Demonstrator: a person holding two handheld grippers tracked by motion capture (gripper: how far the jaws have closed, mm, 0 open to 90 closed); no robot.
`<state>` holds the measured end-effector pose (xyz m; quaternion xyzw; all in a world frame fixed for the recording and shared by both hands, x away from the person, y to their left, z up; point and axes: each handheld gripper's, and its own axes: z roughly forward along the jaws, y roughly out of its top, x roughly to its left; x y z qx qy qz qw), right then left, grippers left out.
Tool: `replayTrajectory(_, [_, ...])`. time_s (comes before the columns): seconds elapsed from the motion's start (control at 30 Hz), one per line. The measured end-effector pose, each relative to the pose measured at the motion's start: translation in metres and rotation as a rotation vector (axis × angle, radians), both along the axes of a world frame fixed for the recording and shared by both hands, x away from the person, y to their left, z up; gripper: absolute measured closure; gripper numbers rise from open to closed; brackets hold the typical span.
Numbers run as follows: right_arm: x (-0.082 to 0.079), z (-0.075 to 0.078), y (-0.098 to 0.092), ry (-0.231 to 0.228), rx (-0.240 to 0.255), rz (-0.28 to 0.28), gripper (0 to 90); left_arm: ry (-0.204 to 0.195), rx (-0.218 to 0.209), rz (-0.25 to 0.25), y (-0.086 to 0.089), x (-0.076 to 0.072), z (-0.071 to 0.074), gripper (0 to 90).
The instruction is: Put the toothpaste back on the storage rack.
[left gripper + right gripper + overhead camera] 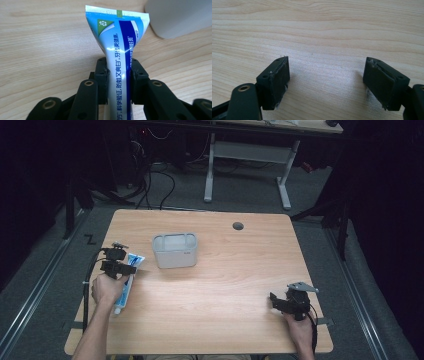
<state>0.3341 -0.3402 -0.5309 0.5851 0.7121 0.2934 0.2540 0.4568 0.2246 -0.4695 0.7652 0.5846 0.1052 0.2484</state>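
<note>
My left gripper (118, 75) clamps toothpaste tube (118, 50) mid-body at table's (225, 285) nine o'clock; lift level, swing toward grey bin (174, 250) at one o'clock. Right gripper (325, 82) gapes, idle

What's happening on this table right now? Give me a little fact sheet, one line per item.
held item: toothpaste tube, blue and white
left gripper: shut on the tube's middle
right gripper: open, nothing between its jaws
container: grey bin, just beyond the tube
surface: wooden table
likely next: perhaps the tube goes into the bin
</note>
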Motion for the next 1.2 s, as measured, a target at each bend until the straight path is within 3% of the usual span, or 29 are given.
replayTrajectory(0.13, [0.000,0.000,0.000,0.000,0.001,0.001,21.3,-0.030,-0.025,-0.006,0.004,-0.005,0.008,73.0])
replayTrajectory(0.57, [0.000,0.000,0.000,0.000,-0.001,0.003,21.3,-0.144,-0.033,-0.063,0.002,-0.023,0.046,73.4])
replayTrajectory(0.7, [0.000,0.000,0.000,-0.001,-0.001,0.004,21.3,-0.180,-0.053,-0.070,0.000,-0.028,0.056,73.5])
replayTrajectory(0.9, [0.000,0.000,0.000,0.000,-0.001,0.004,21.3,-0.268,-0.108,-0.099,-0.005,-0.035,0.077,73.3])
replayTrajectory(1.2, [0.000,0.000,0.000,-0.002,0.000,0.004,21.3,-0.339,-0.146,-0.126,-0.018,-0.035,0.100,73.4])
